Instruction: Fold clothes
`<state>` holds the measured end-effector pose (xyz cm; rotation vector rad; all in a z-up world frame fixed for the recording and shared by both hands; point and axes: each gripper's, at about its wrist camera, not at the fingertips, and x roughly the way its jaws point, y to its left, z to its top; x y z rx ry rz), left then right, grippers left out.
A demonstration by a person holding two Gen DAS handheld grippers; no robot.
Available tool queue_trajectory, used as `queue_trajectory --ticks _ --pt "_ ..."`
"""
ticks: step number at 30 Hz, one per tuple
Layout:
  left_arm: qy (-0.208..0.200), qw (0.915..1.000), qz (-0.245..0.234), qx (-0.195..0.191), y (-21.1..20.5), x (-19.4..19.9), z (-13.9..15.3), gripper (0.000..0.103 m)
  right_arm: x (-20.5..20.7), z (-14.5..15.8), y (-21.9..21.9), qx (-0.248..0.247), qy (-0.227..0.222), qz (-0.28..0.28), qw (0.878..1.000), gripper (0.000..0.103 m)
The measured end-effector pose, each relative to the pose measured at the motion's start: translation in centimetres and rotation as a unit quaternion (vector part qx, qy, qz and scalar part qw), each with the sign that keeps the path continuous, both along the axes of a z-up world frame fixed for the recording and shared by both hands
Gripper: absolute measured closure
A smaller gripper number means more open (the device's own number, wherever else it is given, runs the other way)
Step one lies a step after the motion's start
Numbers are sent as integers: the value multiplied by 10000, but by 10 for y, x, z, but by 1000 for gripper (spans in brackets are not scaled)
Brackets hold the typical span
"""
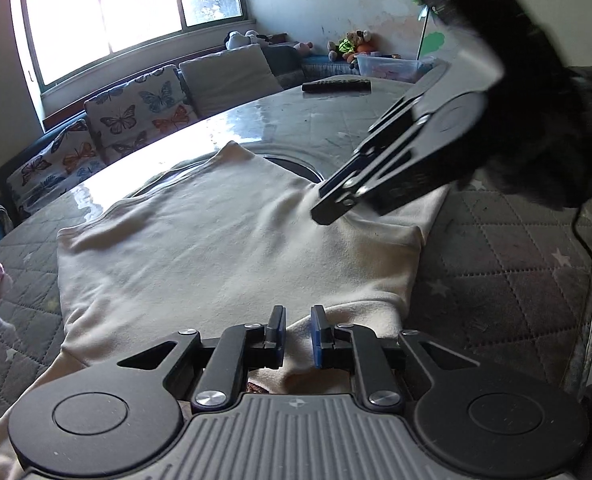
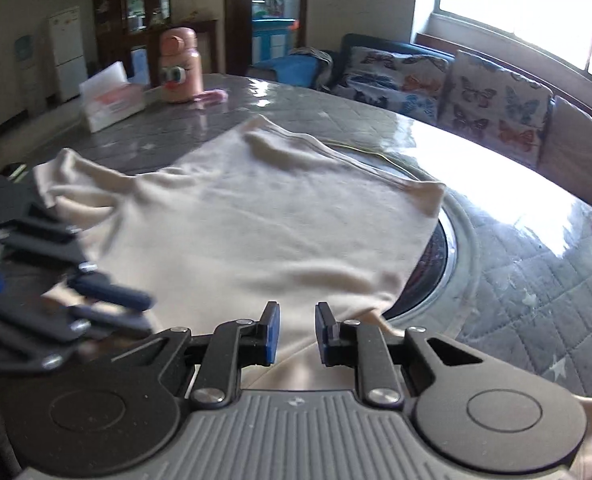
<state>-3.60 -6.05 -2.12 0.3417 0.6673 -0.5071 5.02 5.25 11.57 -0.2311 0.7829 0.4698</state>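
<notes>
A cream garment (image 1: 216, 236) lies spread on the round table, also in the right wrist view (image 2: 256, 216). My left gripper (image 1: 298, 332) is open just above the garment's near edge, nothing between its blue pads. It shows blurred at the left of the right wrist view (image 2: 136, 312). My right gripper (image 2: 296, 334) is open over the garment's near right part, its jaws a small gap apart. In the left wrist view the right gripper (image 1: 328, 204) comes in from the upper right, its tips down at the cloth's right side.
The table has a grey quilted cover (image 1: 516, 264) and a round centre ring (image 2: 452, 256). A pink character bottle (image 2: 180, 64) and a tissue box (image 2: 110, 96) stand at the far side. A remote (image 1: 336, 86) lies at the far edge. A butterfly-cushioned sofa (image 1: 128, 116) runs behind.
</notes>
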Motion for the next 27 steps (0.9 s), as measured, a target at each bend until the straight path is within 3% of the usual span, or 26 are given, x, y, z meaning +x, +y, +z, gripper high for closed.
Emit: queue_trajectory --ticks 5,10,19,23,25,27 --pt "-20 10000 -31 -86 -3 3 6 88 19 -12 -10 -23 138 -319 9994 84" --pt "-63 9997 -52 -238 -7 9 15 88 28 -7 0 76 33 -259 9996 84" --pt "244 9988 -353 -224 -25 12 -2 88 52 -16 -11 84 69 -650 9978 78" --pt "172 9989 -339 -290 -27 15 3 87 37 -3 -35 149 -45 -883 9960 75" --pt "136 9989 -350 -298 -30 17 5 87 26 2 -50 110 -121 -1048 9944 67" --pt "118 9987 -385 -322 -34 18 6 87 15 5 -68 86 -163 -1278 9916 65"
